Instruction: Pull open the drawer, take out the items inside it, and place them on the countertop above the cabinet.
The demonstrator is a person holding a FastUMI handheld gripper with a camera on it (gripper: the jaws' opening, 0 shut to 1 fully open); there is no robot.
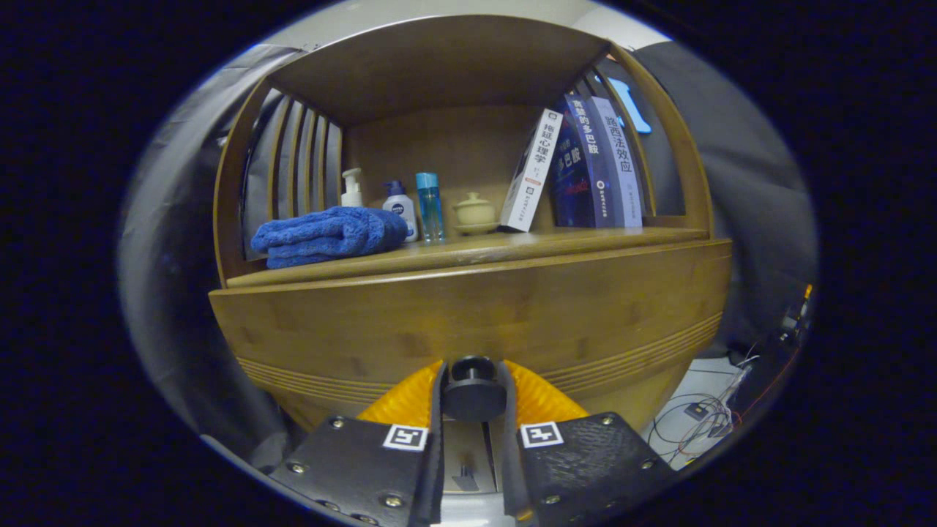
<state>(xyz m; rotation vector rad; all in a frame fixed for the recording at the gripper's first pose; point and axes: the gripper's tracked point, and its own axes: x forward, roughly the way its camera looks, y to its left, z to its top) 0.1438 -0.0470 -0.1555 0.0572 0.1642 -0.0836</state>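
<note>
A wooden cabinet fills the scene, with its drawer front [468,315] straight ahead of me. A round dark knob [473,389] sticks out of the drawer's lower middle. My gripper [473,388] is shut on the knob, one finger pressed against each side of it. The drawer looks closed, flush with the cabinet, and its inside is hidden. Above the drawer runs the wooden countertop [512,247] of the cabinet.
On the countertop lie a folded blue towel [326,234], a pump bottle [352,188], a white bottle [401,208], a clear blue bottle [429,206], a small lidded pot [474,212] and leaning books [578,165]. Cables [703,417] trail on the floor at the right.
</note>
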